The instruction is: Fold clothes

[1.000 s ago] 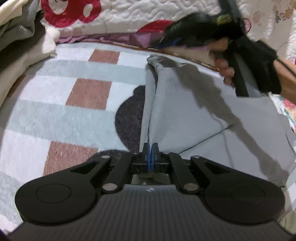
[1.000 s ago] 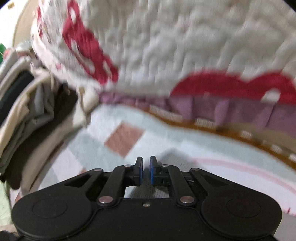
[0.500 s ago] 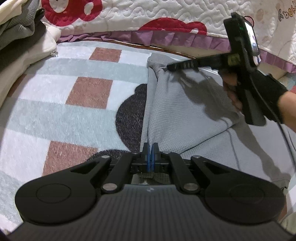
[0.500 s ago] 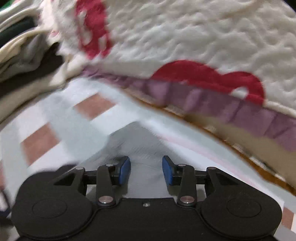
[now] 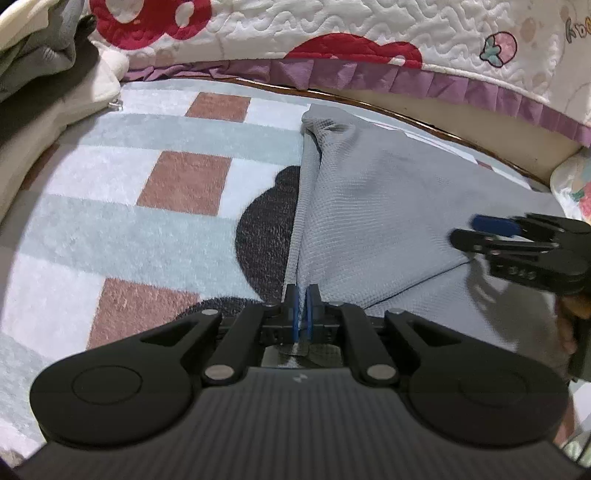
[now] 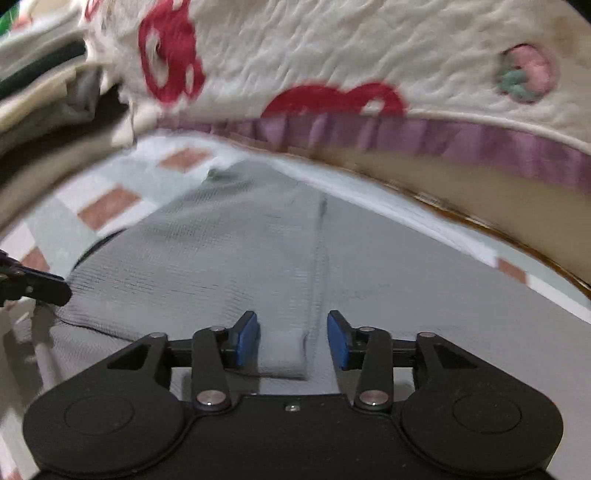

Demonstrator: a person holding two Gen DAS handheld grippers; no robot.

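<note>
A grey knit garment [image 5: 369, 221] lies folded on the rug, and the right wrist view also shows the garment [image 6: 258, 251]. My left gripper [image 5: 303, 310] pinches its near left edge. Its jaws are just starting to part, with a thin fold of cloth still between the pads. My right gripper [image 6: 293, 339] hovers over the garment's right part with its jaws opening. A small folded cuff [image 6: 282, 354] lies under the gap, and the blue pads do not touch it. From the left wrist, the right gripper [image 5: 465, 230] shows at the right edge.
A checked rug [image 5: 147, 221] of pale blue, white and brown covers the floor. A stack of folded clothes [image 5: 37, 74] stands at the left. Across the back hangs a quilted white and red bedspread [image 5: 369, 29] with a purple frill, over a wooden bed edge [image 5: 443, 133].
The right gripper left the garment's far corner, swung to its right side and came lower, and its jaws went from shut to open. The left gripper stayed put.
</note>
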